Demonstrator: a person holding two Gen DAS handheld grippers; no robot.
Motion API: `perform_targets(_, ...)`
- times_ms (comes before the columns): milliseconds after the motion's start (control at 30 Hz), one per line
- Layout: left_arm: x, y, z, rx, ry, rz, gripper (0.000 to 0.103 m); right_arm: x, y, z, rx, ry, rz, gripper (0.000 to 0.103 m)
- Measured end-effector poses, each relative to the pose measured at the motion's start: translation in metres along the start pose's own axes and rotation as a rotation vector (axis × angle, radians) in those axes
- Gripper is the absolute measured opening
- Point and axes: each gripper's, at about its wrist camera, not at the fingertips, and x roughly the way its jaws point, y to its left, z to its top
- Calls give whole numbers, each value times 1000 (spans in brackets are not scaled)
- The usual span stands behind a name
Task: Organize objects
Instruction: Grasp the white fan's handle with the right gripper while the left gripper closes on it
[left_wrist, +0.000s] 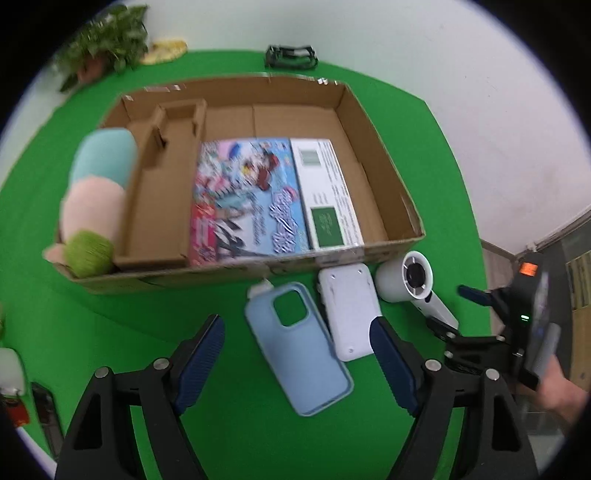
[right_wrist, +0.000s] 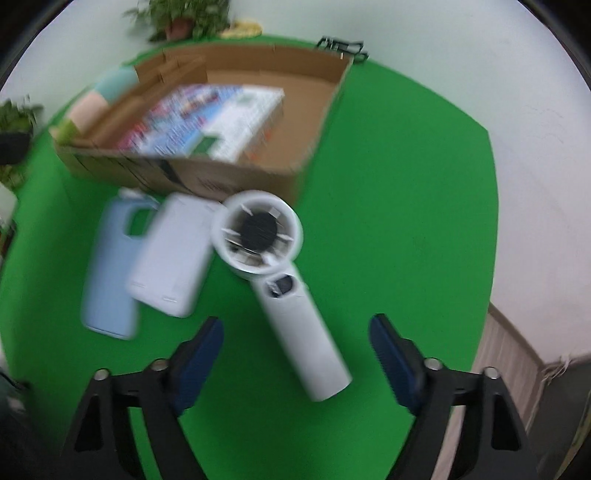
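Note:
A cardboard box (left_wrist: 380, 158) stands on the green cloth and holds a colourful picture box (left_wrist: 251, 195); it also shows in the right wrist view (right_wrist: 310, 110). In front of it lie a light blue phone case (left_wrist: 299, 350), a white power bank (left_wrist: 351, 310) and a white handheld fan (left_wrist: 406, 280). My left gripper (left_wrist: 297, 354) is open, with the phone case between its fingers. My right gripper (right_wrist: 295, 350) is open, with the handle of the fan (right_wrist: 288, 280) between its fingers. The phone case (right_wrist: 110, 269) and power bank (right_wrist: 173, 254) lie to its left.
A plush toy (left_wrist: 96, 199) in blue, pink and green leans at the box's left side. A potted plant (left_wrist: 107, 40) and a black object (left_wrist: 291, 55) stand at the far edge of the cloth. The right gripper's body (left_wrist: 517, 325) is at the right of the left wrist view.

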Motion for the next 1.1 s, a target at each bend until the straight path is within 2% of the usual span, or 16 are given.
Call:
perform_targets(67, 8, -2, 1, -5, 19, -24, 80, 18, -8, -4, 8, 21, 23, 63)
perform_targets(100, 10, -3, 2, -6, 24, -31, 80, 31, -12, -9, 14, 47, 43, 61)
perform_targets(167, 14, -8, 2, -2, 36, -49, 80, 40, -17, -13, 27, 68, 64, 47)
perform_targets(267, 19, -14, 0, -1, 54, -83, 80, 40, -16, -22, 64, 61, 103, 41)
perform_targets(400, 29, -25, -6, -17, 102, -155, 80, 24, 13, -43, 116, 45, 194, 32)
perform_targets(467, 37, -28, -13, -38, 135, -199, 80, 18, 24, -53, 167, 40, 201, 33)
perform_targets(567, 49, -33, -24, -76, 181, -280, 80, 17, 36, -77, 293, 43, 274, 33)
perform_targets(833, 86, -56, -44, -39, 281, -390, 80, 6, 55, -118, 324, 53, 369, 34)
perform_targets(900, 95, -60, -48, -38, 301, -399, 80, 4, 50, -125, 359, 44, 375, 40)
perform_targets(967, 107, -65, -47, -35, 316, -425, 78, 2, 41, -130, 425, 19, 375, 70)
perform_targets(1000, 112, -67, -47, -29, 324, -435, 74, 0, 39, -130, 443, 2, 370, 73)
perform_targets(1100, 127, -77, -48, -9, 371, -466, 61, 5, 36, -131, 449, -17, 353, 73)
